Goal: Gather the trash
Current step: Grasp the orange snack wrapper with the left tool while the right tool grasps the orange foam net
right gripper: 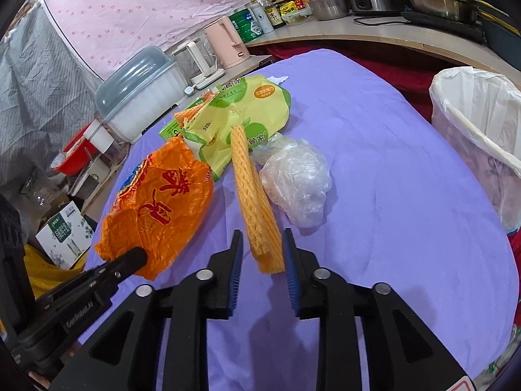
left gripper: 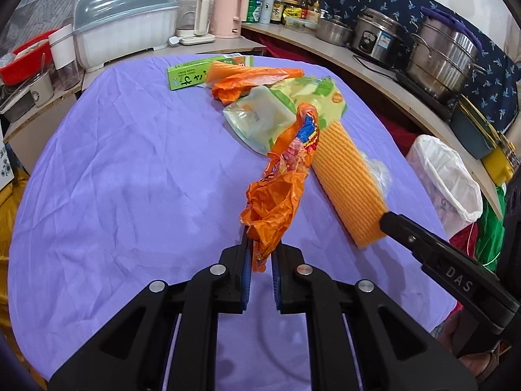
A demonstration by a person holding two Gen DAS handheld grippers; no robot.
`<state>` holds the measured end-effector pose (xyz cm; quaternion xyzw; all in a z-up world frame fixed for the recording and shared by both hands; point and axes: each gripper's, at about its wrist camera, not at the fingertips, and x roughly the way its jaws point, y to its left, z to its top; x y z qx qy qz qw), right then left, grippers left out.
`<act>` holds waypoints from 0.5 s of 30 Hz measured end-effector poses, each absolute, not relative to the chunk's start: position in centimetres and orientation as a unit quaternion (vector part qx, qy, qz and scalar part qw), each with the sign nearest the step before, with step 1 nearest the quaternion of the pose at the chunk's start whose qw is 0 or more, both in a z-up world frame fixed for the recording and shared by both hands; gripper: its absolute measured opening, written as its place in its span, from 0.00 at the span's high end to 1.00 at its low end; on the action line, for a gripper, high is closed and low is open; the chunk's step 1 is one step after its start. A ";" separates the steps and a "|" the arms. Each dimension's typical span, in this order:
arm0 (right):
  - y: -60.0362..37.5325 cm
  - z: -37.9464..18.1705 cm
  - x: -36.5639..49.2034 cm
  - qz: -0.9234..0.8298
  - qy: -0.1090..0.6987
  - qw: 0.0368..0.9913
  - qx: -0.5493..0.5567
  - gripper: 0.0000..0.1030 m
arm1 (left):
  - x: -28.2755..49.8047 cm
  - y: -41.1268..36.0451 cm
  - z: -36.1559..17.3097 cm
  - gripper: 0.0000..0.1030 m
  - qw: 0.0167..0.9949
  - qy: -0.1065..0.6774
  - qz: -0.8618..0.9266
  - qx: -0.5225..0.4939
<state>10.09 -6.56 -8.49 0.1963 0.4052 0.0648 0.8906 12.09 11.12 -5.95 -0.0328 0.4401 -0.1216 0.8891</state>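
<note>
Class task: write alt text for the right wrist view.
The right claw stands open around the end of an orange foam net on a purple cloth, beside a clear crumpled bag and an orange bag.

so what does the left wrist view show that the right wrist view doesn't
Only the left wrist view shows the left tool pinching the crumpled orange plastic bag between its pads, and the full length of the long green cardboard box.

Only the right wrist view shows the right tool straddling the end of the orange ribbed foam sleeve, its pads apparently not pressing it, and the whole crumpled clear plastic bag.

Both show the purple tablecloth, the yellow-green wipes packet and the white-lined bin.
</note>
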 end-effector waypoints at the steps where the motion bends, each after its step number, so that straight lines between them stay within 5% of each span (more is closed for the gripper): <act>1: -6.4 -8.6 10.2 0.066 0.407 0.889 0.197 0.66 | 12.0 11.0 -6.0 0.90 0.889 0.440 -0.122 -0.032; 8: -5.5 -9.5 10.9 0.068 0.417 0.887 0.187 0.65 | 11.8 10.8 -6.1 0.90 0.887 0.444 -0.118 -0.032; 11: -5.2 -9.6 10.9 0.078 0.420 0.885 0.186 0.86 | 11.8 10.8 -6.0 0.90 0.887 0.445 -0.116 -0.031; 15: -5.1 -8.7 10.2 0.089 0.405 0.890 0.190 0.90 | 11.5 10.6 -5.2 0.90 0.891 0.439 -0.115 -0.029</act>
